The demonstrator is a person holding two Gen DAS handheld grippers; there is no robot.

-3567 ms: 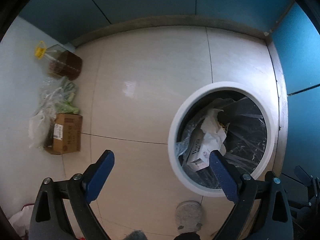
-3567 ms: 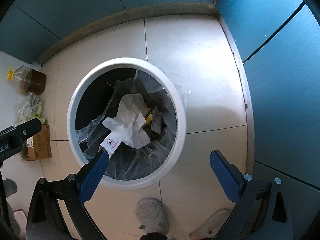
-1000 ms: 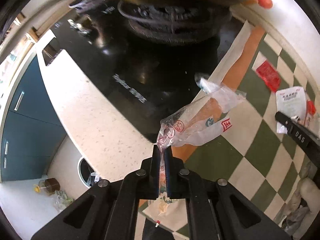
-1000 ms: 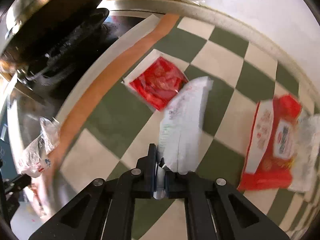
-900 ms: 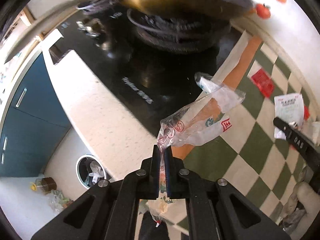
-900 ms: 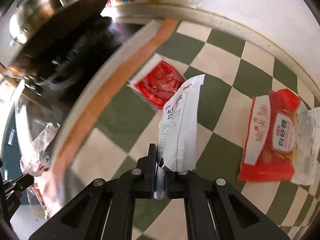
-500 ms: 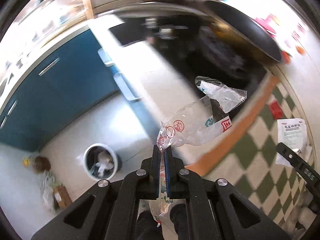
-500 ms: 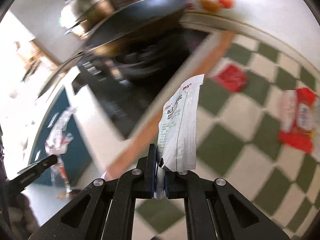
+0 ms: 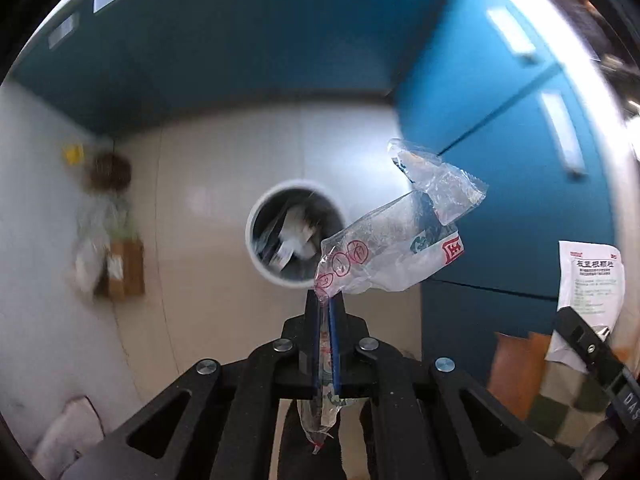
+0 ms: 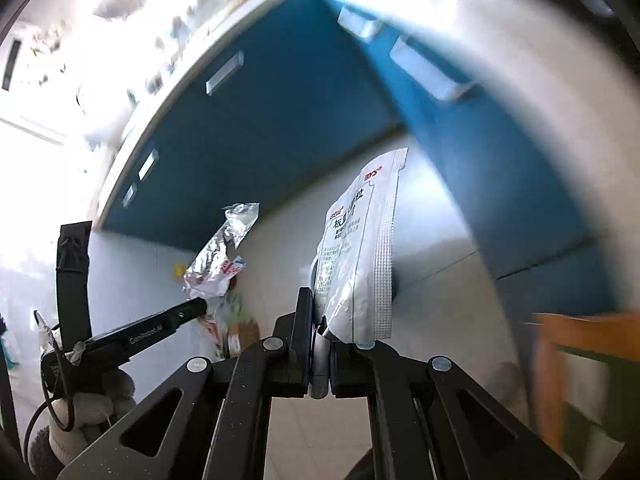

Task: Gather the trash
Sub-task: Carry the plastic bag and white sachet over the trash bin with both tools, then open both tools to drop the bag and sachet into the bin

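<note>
Trash bin (image 9: 295, 240) has swung into view ahead of your left fingers (image 9: 327, 320), clamped on the clear wrapper (image 9: 394, 256); right fingers (image 10: 319, 344) pinch the white sachet (image 10: 356, 264). Drop both next.

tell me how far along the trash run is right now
Done: the white bin on the floor already holds paper and wrappers. In hand: the left gripper is shut on a clear plastic wrapper, and the right gripper is shut on a white sachet. Left: both pieces are in the air, away from the bin, not yet dropped in.
</note>
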